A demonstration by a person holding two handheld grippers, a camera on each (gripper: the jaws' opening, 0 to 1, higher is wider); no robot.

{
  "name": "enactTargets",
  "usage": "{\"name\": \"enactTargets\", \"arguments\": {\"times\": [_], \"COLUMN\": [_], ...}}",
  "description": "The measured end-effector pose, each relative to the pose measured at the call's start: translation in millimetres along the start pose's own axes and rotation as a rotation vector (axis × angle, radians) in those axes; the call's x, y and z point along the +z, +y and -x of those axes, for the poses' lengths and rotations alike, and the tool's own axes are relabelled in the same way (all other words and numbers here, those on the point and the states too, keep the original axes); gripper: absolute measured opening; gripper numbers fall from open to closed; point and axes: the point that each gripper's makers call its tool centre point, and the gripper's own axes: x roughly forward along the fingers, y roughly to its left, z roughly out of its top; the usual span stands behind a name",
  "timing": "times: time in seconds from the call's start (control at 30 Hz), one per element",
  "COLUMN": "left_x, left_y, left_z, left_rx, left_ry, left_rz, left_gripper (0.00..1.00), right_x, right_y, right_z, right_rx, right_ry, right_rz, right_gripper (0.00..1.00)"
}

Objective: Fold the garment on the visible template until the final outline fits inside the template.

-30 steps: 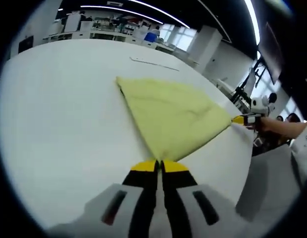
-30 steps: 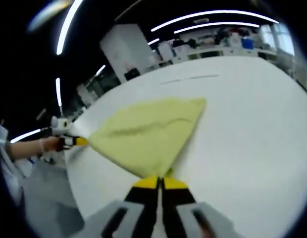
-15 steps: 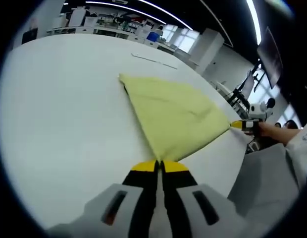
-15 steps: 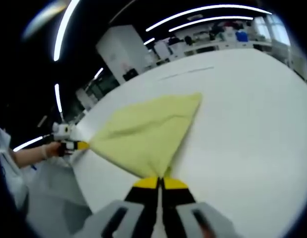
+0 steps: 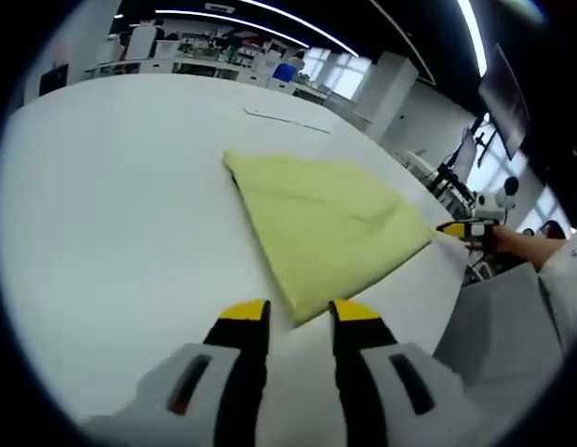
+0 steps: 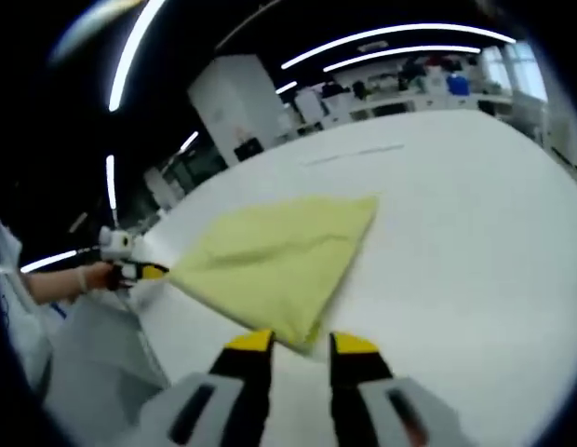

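Observation:
A pale yellow folded garment (image 5: 326, 219) lies flat on the white table (image 5: 112, 205). In the left gripper view my left gripper (image 5: 300, 315) stands open, and the garment's near corner lies just ahead of the gap between its jaws. My right gripper (image 5: 463, 228), held by a hand, sits at the garment's right corner. In the right gripper view my right gripper (image 6: 301, 345) is open too, with the garment (image 6: 279, 251) just beyond its tips. There the left gripper (image 6: 130, 271) sits at the far left corner. A thin template line (image 5: 288, 118) runs on the table beyond the garment.
The table's edge (image 5: 456, 279) passes close behind the garment's near side, with grey floor (image 5: 498, 326) below. Benches and shelves (image 5: 223, 60) stand far behind the table. A person's hand and sleeve (image 6: 56, 284) show at the left.
Both grippers have opened and let go of the garment's corners. The garment now lies slack on the table, and its near corners rest just ahead of the jaws.

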Motion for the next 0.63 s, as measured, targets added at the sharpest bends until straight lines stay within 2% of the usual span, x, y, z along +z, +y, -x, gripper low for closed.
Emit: {"name": "enactTargets", "arguments": {"times": [0.1,0.17,0.23,0.33,0.47,0.57,0.63], "left_x": [14.8,22.0,27.5,32.0,35.8,34.2,29.2], "left_y": [-2.5,-6.3,-11.1,-15.1,-13.8,-13.0,-11.5], "left_z": [2,2,2,2,3,2,0], "left_rx": [0.023,0.03,0.042,0.058,0.072,0.06,0.065], "left_ry": [-0.059,-0.089,-0.106,-0.116,-0.128,-0.147,-0.126], "left_rz": [-0.02,-0.029,-0.055,-0.111,-0.157,-0.145,-0.176], "left_gripper": [0.56,0.71,0.81,0.91,0.99,0.99,0.99], "right_x": [10.1,18.2,23.0,24.8,22.5,17.3,14.5], "right_y": [-1,1,1,-2,-3,-4,-1], "right_z": [10,17,24,31,40,44,46], "right_rx": [-0.013,-0.028,-0.05,-0.076,-0.11,-0.133,-0.136], "right_ry": [-0.04,-0.074,-0.093,-0.115,-0.145,-0.152,-0.152], "right_rz": [-0.023,-0.028,-0.001,0.01,0.013,0.015,-0.006], "right_gripper": [0.39,0.51,0.58,0.72,1.0,0.99,0.99]}}
